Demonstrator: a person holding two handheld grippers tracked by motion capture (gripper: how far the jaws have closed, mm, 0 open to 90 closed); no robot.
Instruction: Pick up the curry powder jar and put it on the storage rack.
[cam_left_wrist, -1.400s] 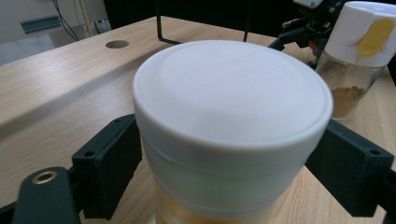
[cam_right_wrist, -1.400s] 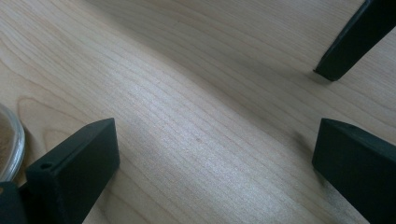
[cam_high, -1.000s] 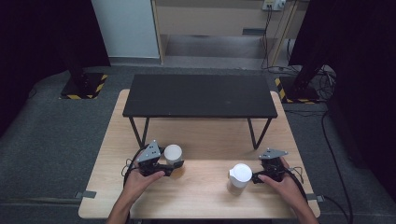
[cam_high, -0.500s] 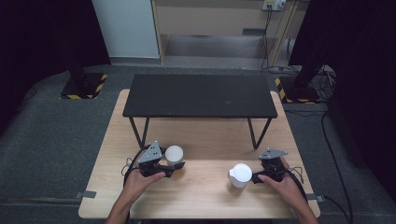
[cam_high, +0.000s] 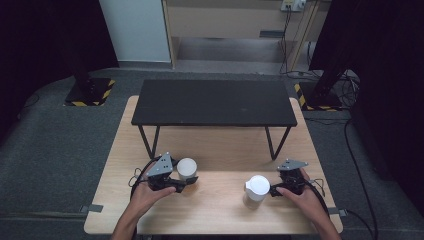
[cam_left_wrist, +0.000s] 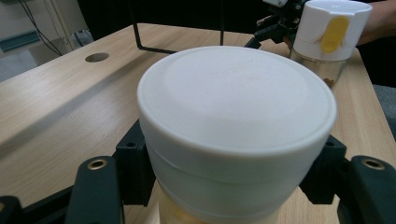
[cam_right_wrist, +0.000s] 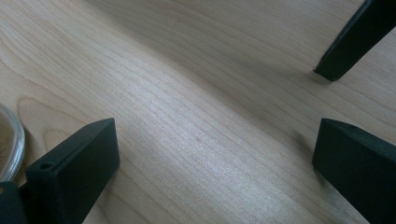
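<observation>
A dark room with grey carpet surrounds a light wooden tabletop (cam_high: 220, 150), and a low black stand (cam_high: 214, 102) sits across the upper middle of the high view.

At the lower left of that view, the left tongs (cam_high: 186, 181) pinch a white-capped jar (cam_high: 186, 168) from both sides. The left gripper view shows the black pads pressed against the jar's wall just under the wide white cap (cam_left_wrist: 236, 109), with yellowish contents visible below. The jar appears to stand on the tabletop, or barely above it; which one cannot be told.

Further right, at the lower middle, a second jar with a white flip-top lid (cam_high: 257, 188) stands on the tabletop; a yellow tab marks its lid in the left gripper view (cam_left_wrist: 334, 35). The right tongs (cam_high: 274, 190) rest just beside it, jaws spread wide over bare wood with nothing between them, and a glass rim (cam_right_wrist: 10, 140) lies at the frame's left edge outside the gap.

The grasp on the left jar looks complete, so the step in hand is likely the lift. That next move calls for a steady, upright rise. The right tongs would first need to shift sideways to bracket the flip-top jar.
</observation>
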